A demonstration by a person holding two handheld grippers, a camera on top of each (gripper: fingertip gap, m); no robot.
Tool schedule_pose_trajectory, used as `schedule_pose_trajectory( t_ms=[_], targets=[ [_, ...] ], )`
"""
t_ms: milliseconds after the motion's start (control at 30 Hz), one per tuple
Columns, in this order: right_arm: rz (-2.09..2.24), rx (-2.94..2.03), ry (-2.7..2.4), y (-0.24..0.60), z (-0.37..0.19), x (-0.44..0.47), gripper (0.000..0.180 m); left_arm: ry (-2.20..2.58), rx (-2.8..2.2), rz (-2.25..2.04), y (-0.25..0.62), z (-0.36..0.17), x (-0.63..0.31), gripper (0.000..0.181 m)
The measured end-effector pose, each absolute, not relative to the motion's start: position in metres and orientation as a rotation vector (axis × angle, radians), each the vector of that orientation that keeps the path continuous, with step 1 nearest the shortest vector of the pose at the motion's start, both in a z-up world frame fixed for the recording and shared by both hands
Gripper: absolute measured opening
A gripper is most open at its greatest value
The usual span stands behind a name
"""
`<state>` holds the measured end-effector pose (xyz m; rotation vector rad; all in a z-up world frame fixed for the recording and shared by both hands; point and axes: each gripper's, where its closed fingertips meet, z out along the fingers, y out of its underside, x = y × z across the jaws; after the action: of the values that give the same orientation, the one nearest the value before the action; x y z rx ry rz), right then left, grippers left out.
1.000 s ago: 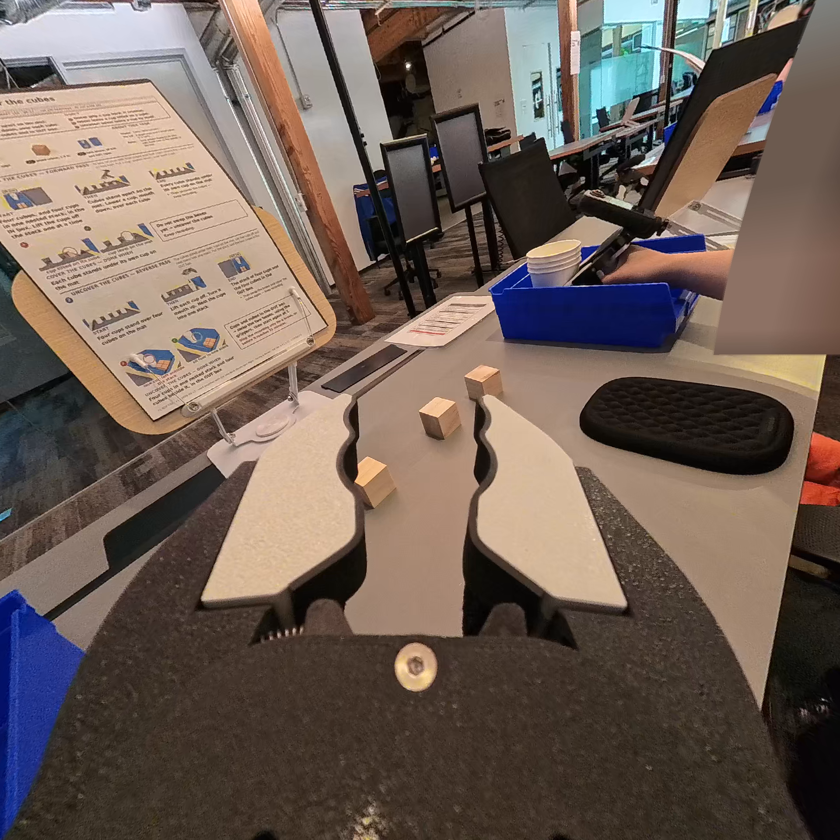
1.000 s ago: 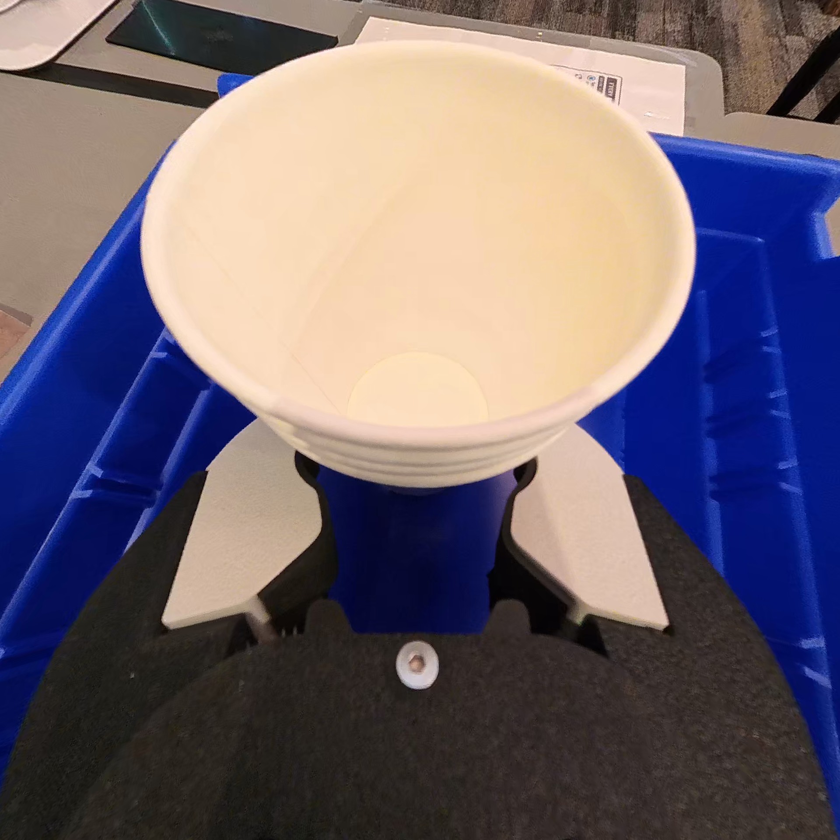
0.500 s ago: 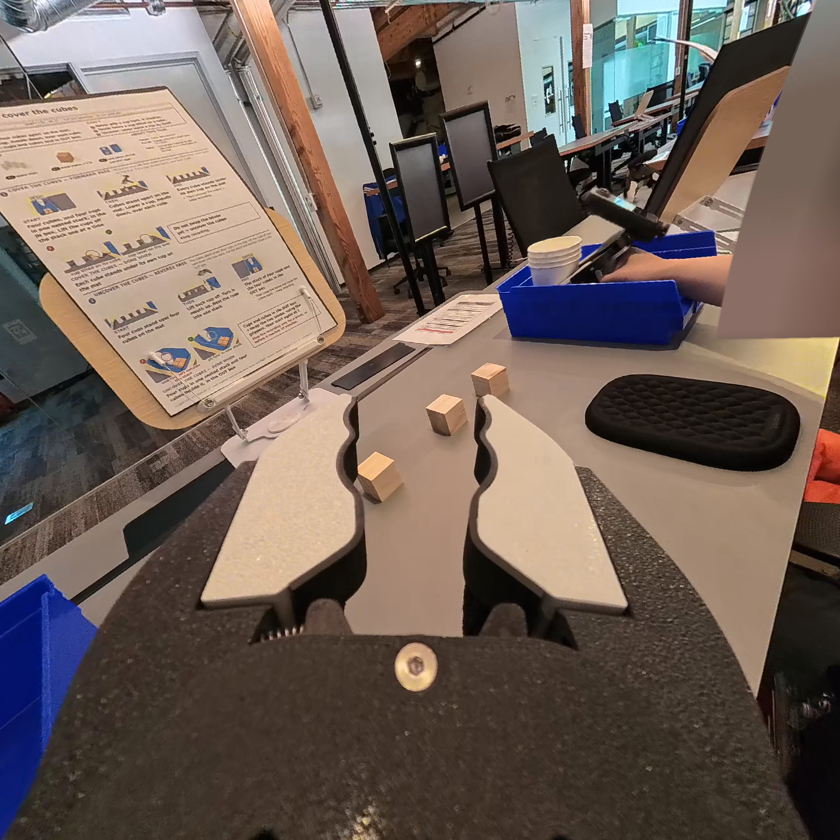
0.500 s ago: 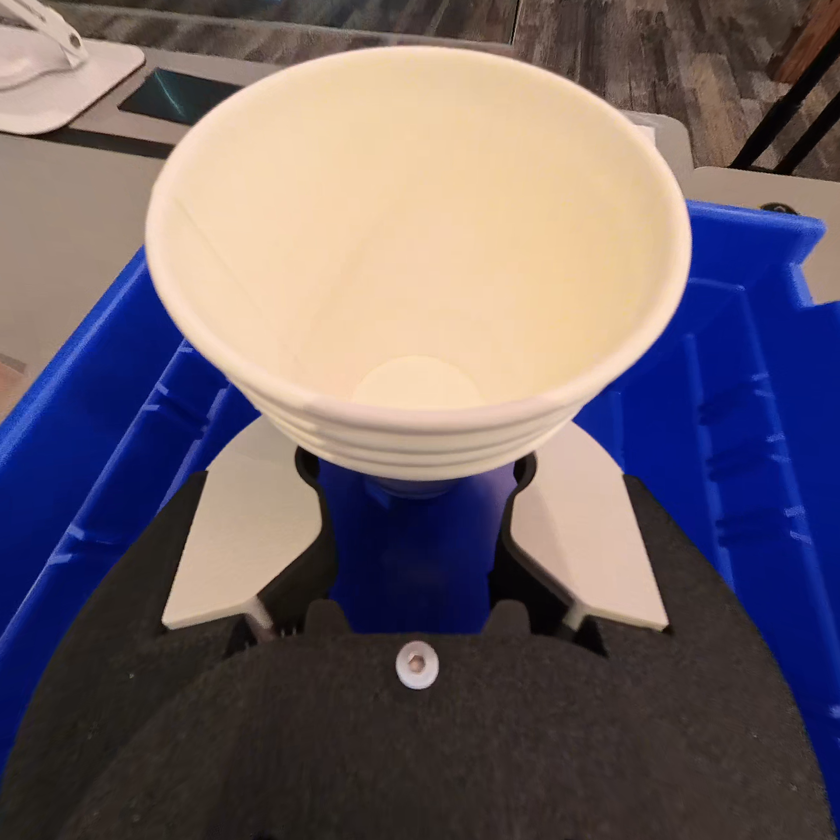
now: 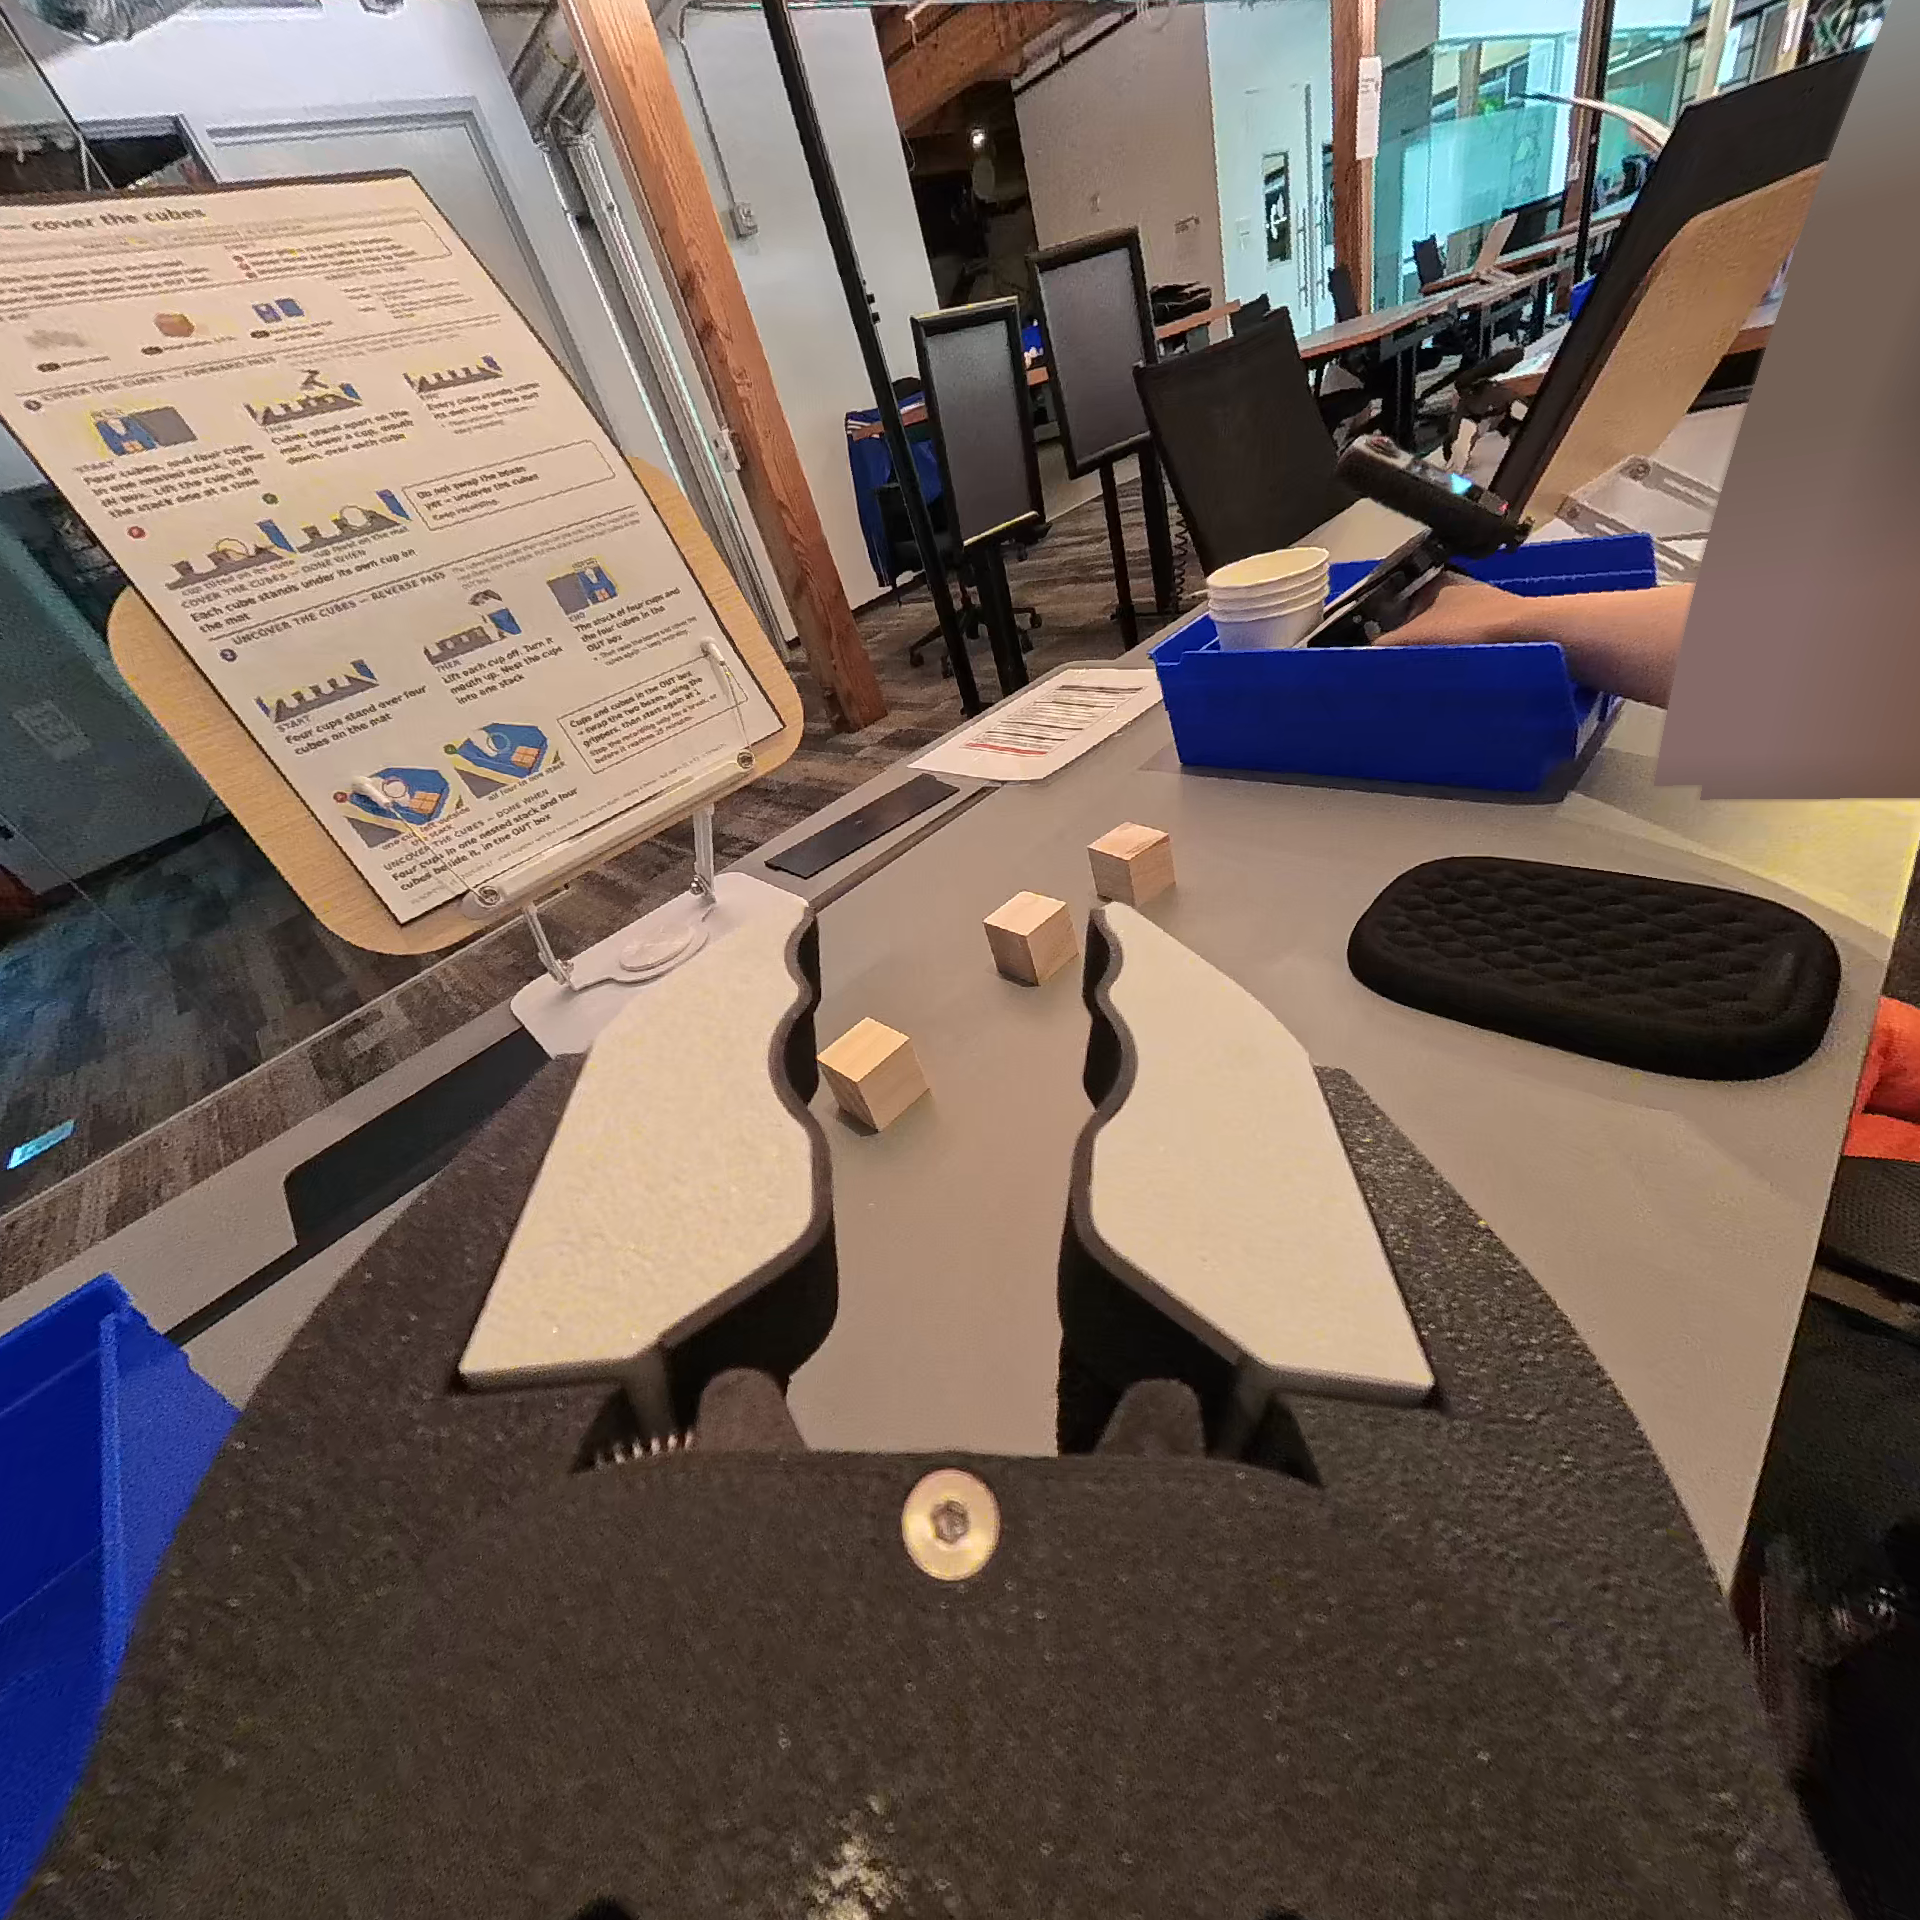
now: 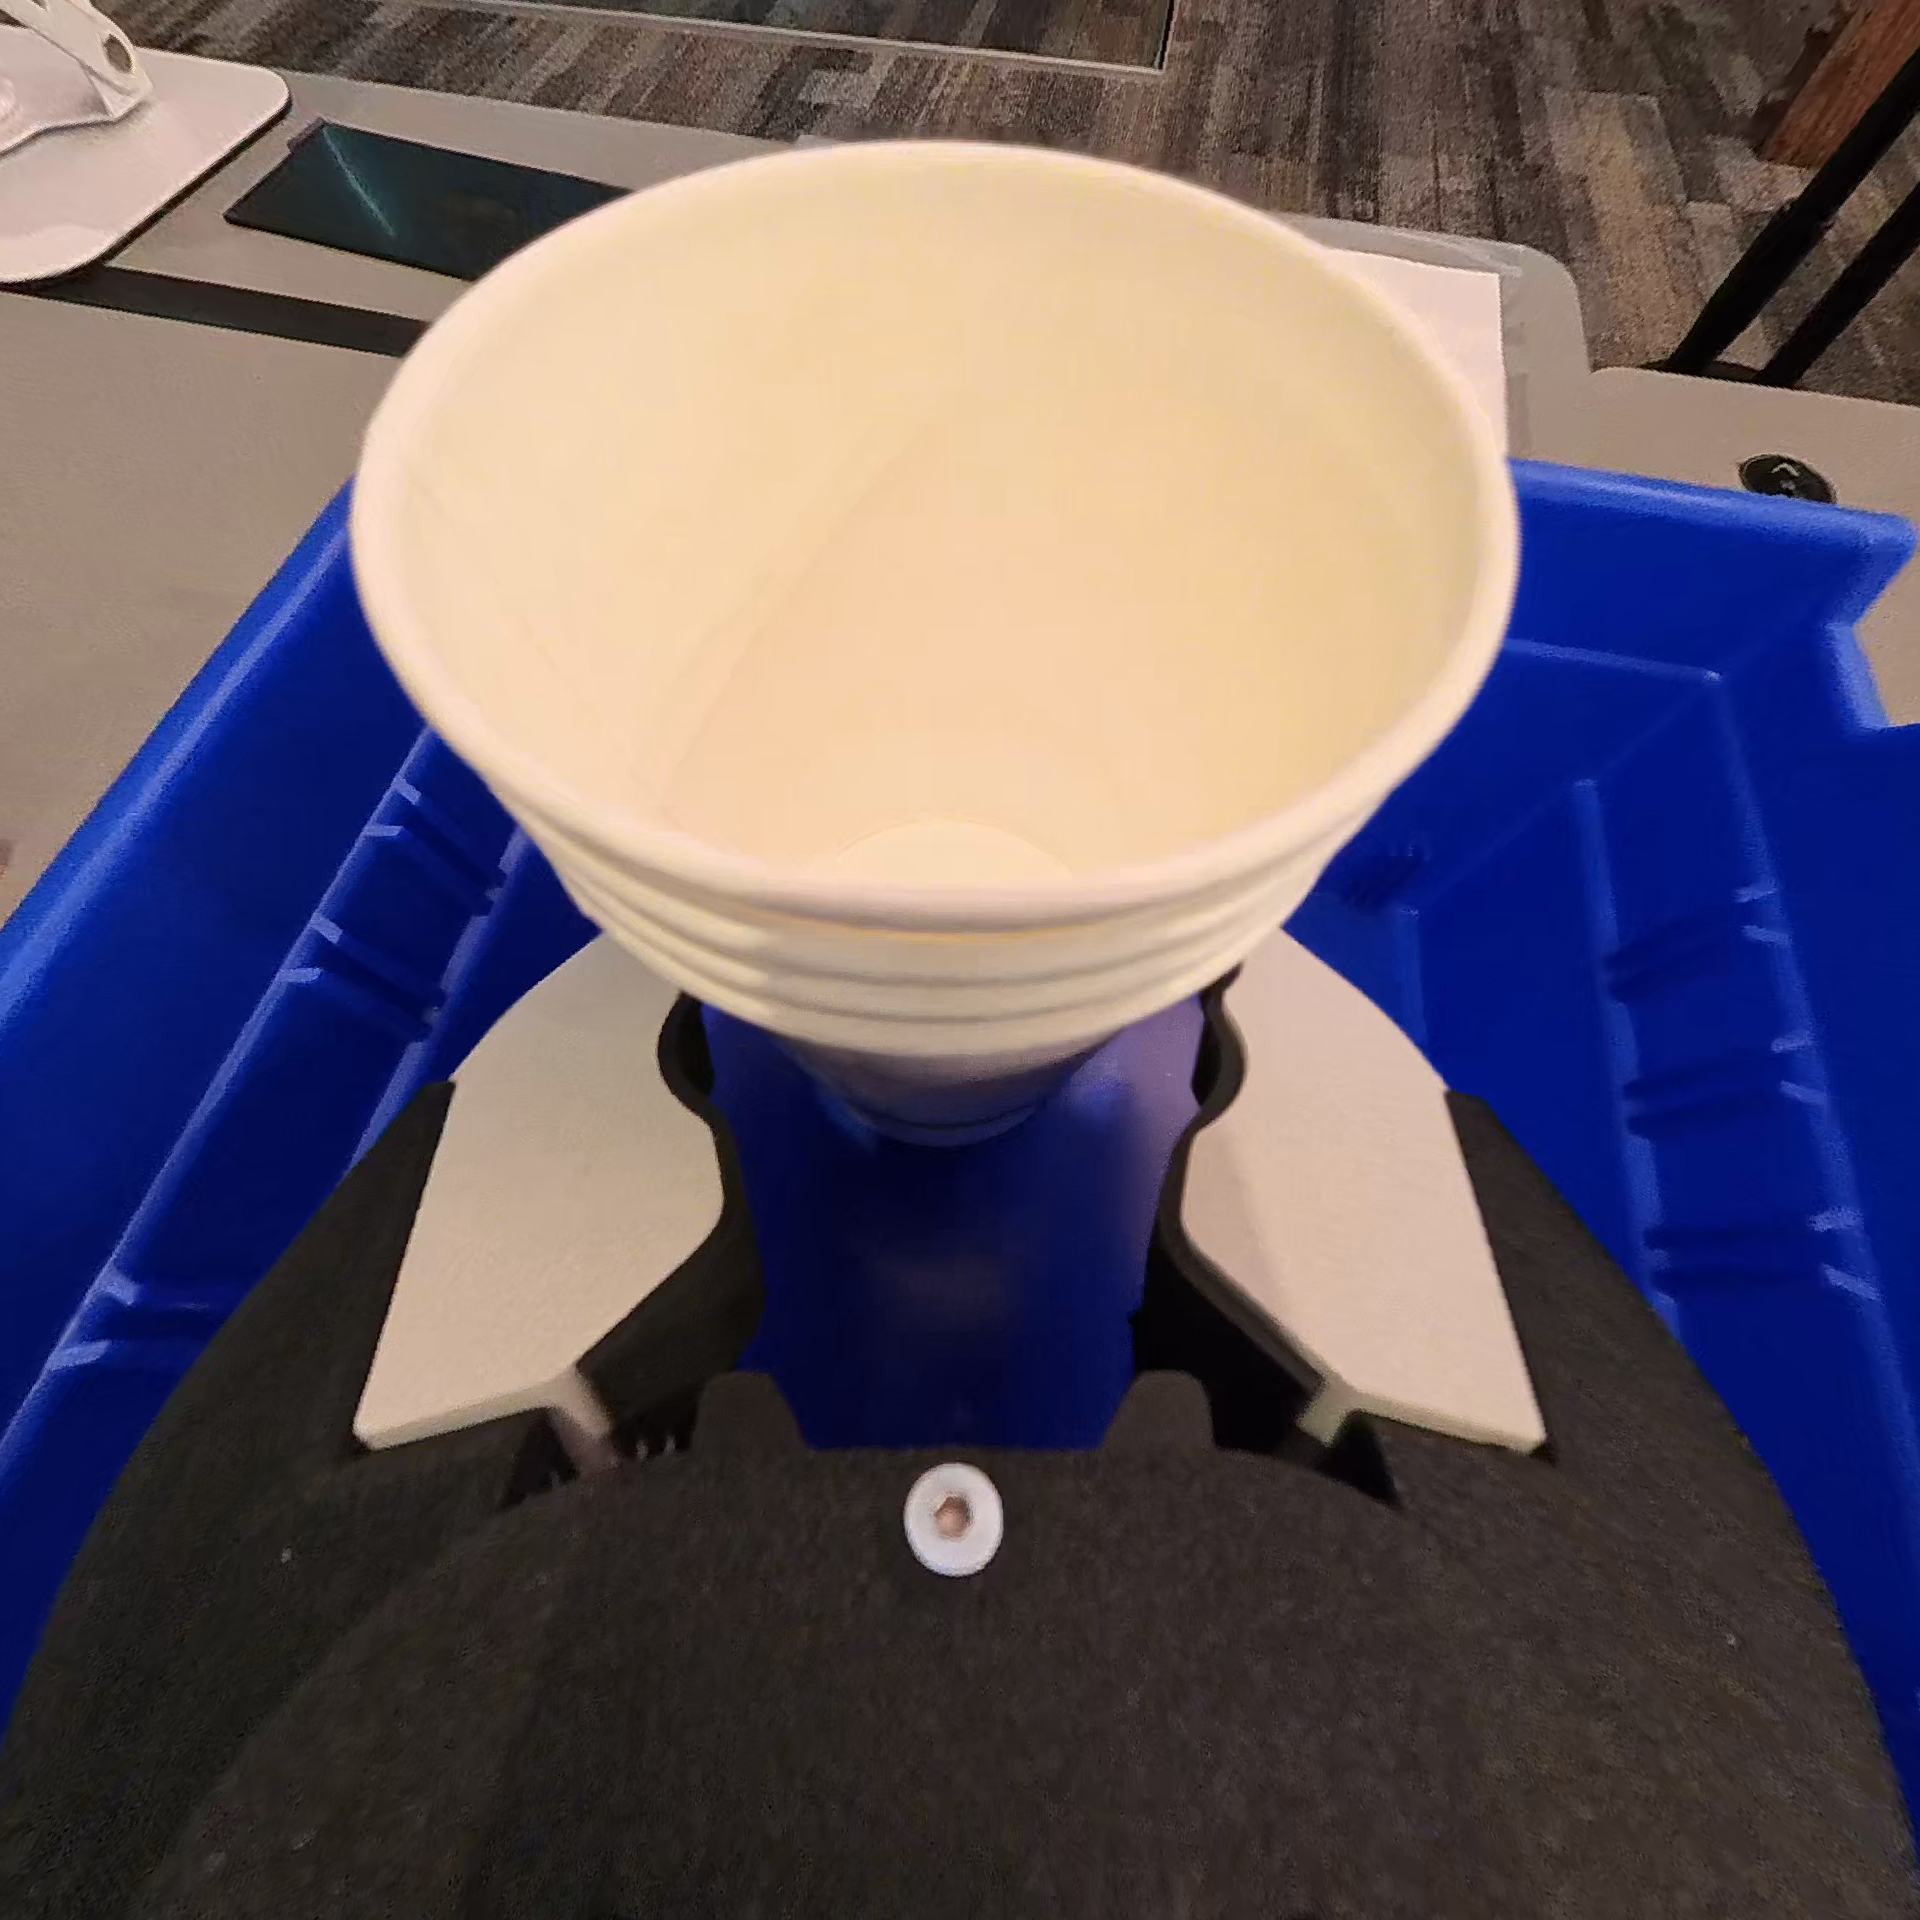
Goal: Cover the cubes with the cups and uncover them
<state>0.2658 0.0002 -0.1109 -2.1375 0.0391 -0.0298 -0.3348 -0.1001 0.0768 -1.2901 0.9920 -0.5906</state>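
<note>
- Closest in, the left claw (image 5: 948,1049) hovers low over the grey surface (image 5: 1455,1226), its two pale flat fingers (image 5: 665,1174) spread apart with nothing between them.
- Just past those fingertips, three small pale wooden cubes sit in a diagonal row, all bare: the nearest cube (image 5: 873,1072) beside the left finger, the middle cube (image 5: 1030,936) a little farther, the far cube (image 5: 1130,862) beyond it.
- To the right of the row lies a black quilted oval pad (image 5: 1595,961).
- Farther back, the right claw (image 6: 951,1023) is down inside the blue plastic bin (image 6: 208,831), its fingers either side of the nested stack of cream paper cups (image 6: 935,540), which stands mouth up.
- The rims hide the pads; the fingers look closed in on the lower wall, but I cannot tell whether they really grip.
- My read: this is the very start of the covering pass, fetching cups, with no cube covered yet.
- Next call: lift the stack clear of the bin wall, carry it to the row, let the idle left claw peel one cup off, flip it mouth down, and lower it squarely over a cube.
- Behind everything stands a wooden board with an illustrated sheet (image 5: 343,540).
</note>
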Motion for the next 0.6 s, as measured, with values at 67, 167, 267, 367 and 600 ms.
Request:
schedule_pose_trajectory(
  t_ms=[67, 167, 267, 367, 600],
  targets=[
    [-0.051, -2.128, 0.049, -0.003, -0.106, 0.268, 0.095, 0.986, -1.293, -0.592, -0.099, 0.076, -0.336, 0.048],
    [-0.055, -2.129, 0.039, -0.011, -0.098, 0.267, 0.095, 0.986, -1.296, -0.593, -0.099, 0.073, -0.338, 0.048],
    [-0.062, -2.140, 0.034, -0.026, -0.091, 0.264, 0.093, 0.979, -1.300, -0.606, -0.098, 0.071, -0.340, 0.049],
    [-0.070, -2.134, 0.034, -0.048, -0.075, 0.259, 0.092, 0.975, -1.304, -0.617, -0.096, 0.069, -0.342, 0.049],
    [-0.268, -1.924, -0.077, -0.104, 0.033, 0.229, 0.088, 1.041, -1.273, -0.510, -0.075, 0.087, -0.345, 0.046]
  ],
)
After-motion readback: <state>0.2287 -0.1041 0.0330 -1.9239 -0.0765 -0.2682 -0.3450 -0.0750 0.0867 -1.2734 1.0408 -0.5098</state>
